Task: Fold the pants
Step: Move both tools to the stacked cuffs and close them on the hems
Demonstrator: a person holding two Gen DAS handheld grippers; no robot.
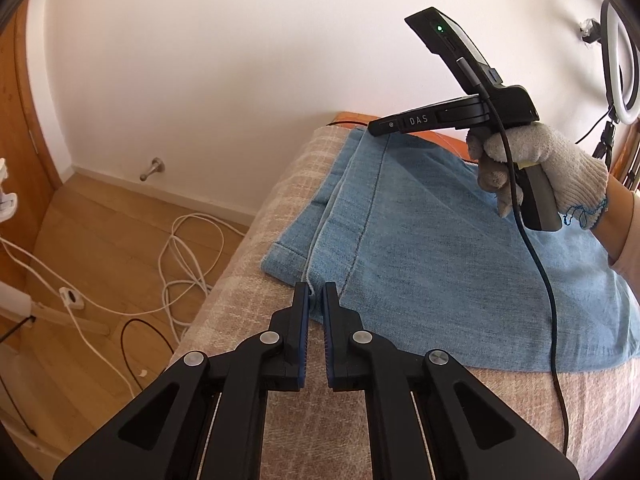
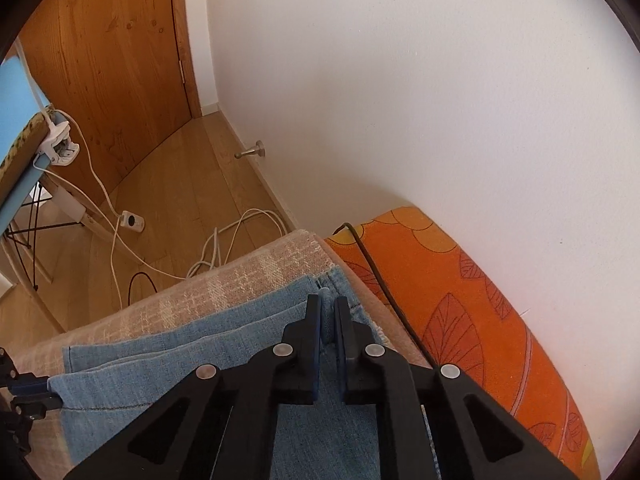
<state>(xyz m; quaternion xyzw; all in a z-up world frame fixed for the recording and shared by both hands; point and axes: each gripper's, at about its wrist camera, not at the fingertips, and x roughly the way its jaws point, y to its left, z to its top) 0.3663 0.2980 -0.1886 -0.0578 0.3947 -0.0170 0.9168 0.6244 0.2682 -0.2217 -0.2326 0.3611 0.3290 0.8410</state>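
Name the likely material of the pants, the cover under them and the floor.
Pants: light blue denim, matte, with visible weave and stitched seams. Cover: coarse woven fabric, beige plaid, looks like wool or cotton. Floor: wood or wood-look planks, slightly glossy.

Both views are bright and evenly lit by soft daylight with a warm cast; the source itself is out of frame. The white wall (image 1: 224, 52) is close to washed out, and in the right wrist view it (image 2: 420, 92) shades to grey toward the left and picks up a faint pink tint at the lower right. Shadows are soft, darkest in the wall's corner. The ring light (image 1: 622, 68) shows no glare. Fisheye distortion bends the door (image 2: 108, 60) and floor (image 1: 120, 216) lines, and a dark lens rim cuts the corners. Focus is sharp throughout, with no motion blur.
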